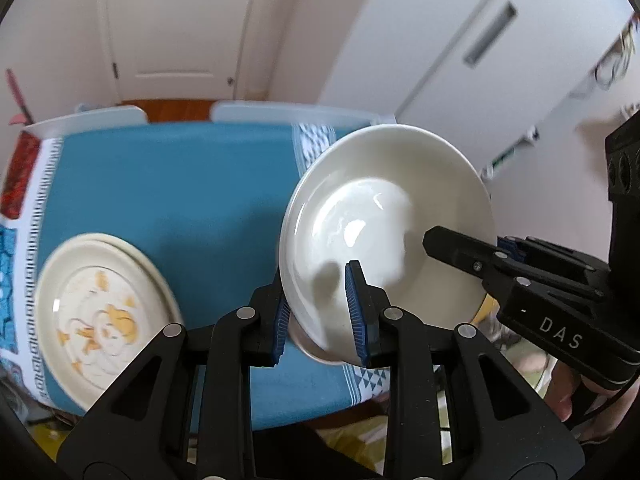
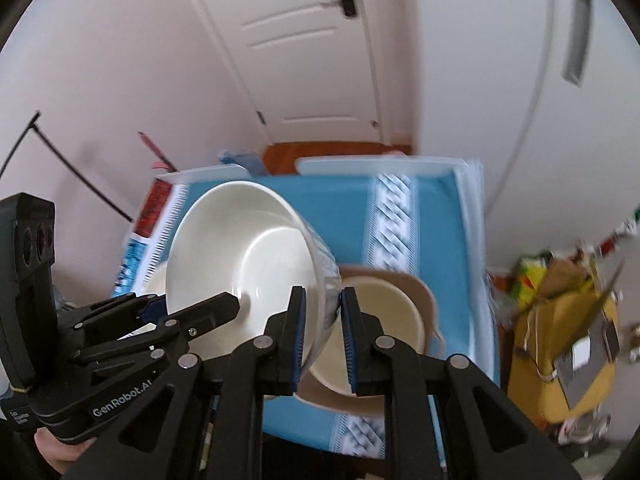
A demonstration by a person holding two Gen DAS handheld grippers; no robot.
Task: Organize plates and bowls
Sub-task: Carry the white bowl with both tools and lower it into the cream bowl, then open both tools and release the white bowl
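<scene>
Now only the right wrist view shows the tan plate (image 2: 404, 320) on the worktop (image 2: 348, 216). White bowl (image 1: 384, 236) held aloft, tilted, rim clenched in both left gripper (image 1: 320, 312) and right gripper (image 2: 322, 336) jaws.

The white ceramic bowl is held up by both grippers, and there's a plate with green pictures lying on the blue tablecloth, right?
Almost. The white ceramic bowl is gripped by both the left gripper and the right gripper. But the round cream plate on the blue tablecloth has orange-yellow pictures, not green, as the left wrist view shows.
</scene>
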